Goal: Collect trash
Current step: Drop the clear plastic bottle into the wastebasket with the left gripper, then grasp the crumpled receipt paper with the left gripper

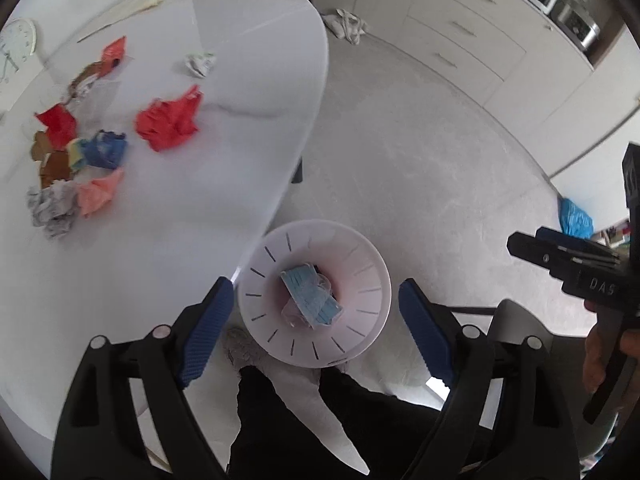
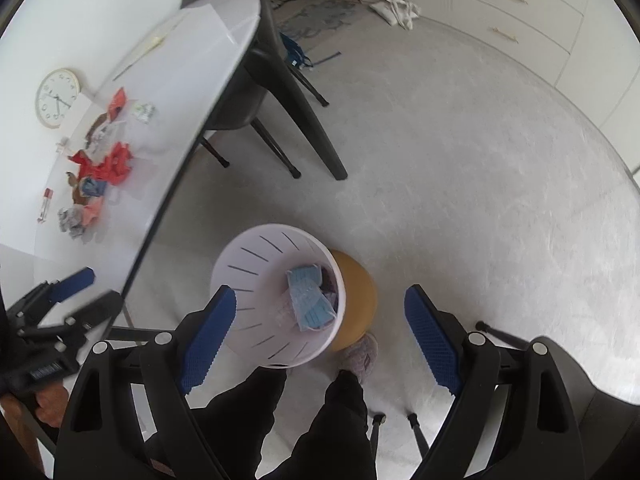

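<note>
The left gripper [image 1: 316, 332] and right gripper [image 2: 320, 332] are both standing wide with nothing between their pads, hanging above the white bin [image 1: 372, 280]. A blue mask [image 1: 312, 296] is lying inside the bin. Crumpled papers [image 1: 168, 120] are sitting near the table's [image 1: 200, 200] far edge.

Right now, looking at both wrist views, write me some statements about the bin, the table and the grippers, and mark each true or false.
1. A blue face mask lies inside the white bin. True.
2. The left gripper holds a red wrapper. False: its jaws are open with nothing between the pads.
3. Crumpled trash, including a red wrapper, remains on the white table. True.
4. The bin stands on the table. False: it stands on the floor beside it.
5. The right gripper is open and empty. True.
</note>
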`<action>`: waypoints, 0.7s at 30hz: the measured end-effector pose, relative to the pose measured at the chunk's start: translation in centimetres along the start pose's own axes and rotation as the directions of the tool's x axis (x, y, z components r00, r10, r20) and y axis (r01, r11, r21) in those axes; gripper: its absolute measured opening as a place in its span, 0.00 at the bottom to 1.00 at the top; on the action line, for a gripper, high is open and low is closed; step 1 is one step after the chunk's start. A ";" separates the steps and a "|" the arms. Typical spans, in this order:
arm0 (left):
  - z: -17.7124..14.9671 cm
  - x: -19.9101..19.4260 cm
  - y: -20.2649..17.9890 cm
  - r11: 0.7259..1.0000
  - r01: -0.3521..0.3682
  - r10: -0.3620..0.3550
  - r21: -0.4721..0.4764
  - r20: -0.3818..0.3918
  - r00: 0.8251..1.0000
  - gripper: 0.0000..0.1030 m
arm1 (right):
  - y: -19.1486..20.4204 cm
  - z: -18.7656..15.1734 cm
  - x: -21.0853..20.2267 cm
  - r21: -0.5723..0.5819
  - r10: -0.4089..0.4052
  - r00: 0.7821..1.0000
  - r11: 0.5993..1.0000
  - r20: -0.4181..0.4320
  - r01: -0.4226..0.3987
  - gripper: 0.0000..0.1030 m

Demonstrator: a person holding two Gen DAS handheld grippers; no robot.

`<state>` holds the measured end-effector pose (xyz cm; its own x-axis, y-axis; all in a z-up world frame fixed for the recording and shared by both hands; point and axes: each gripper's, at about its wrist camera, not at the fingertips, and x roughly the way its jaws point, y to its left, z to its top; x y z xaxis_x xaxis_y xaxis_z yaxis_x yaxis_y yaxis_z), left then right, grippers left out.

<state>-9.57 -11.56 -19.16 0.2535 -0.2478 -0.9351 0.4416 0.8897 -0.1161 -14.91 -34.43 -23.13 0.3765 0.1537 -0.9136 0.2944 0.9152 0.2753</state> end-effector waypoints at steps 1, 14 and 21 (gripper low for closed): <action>0.2 -1.5 0.8 0.999 -0.019 0.020 -0.031 0.032 0.999 0.88 | 0.6 0.3 -0.7 -0.015 0.008 1.000 1.000 0.015 -0.008 0.83; 0.6 -10.3 10.6 0.949 -0.158 0.208 -0.272 0.166 0.964 0.93 | 9.0 3.9 -7.6 -0.207 0.088 0.974 0.977 0.209 -0.043 0.93; 0.6 -10.6 14.7 0.928 -0.184 0.247 -0.324 0.165 0.955 0.93 | 13.0 5.3 -6.9 -0.258 0.107 0.972 0.965 0.208 -0.051 0.93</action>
<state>-5.24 3.88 -10.79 0.4931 -0.0802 -0.8662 0.0839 0.9955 -0.0444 -9.05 -25.56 -11.72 0.5807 0.1701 -0.7961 0.0376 0.9713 0.2350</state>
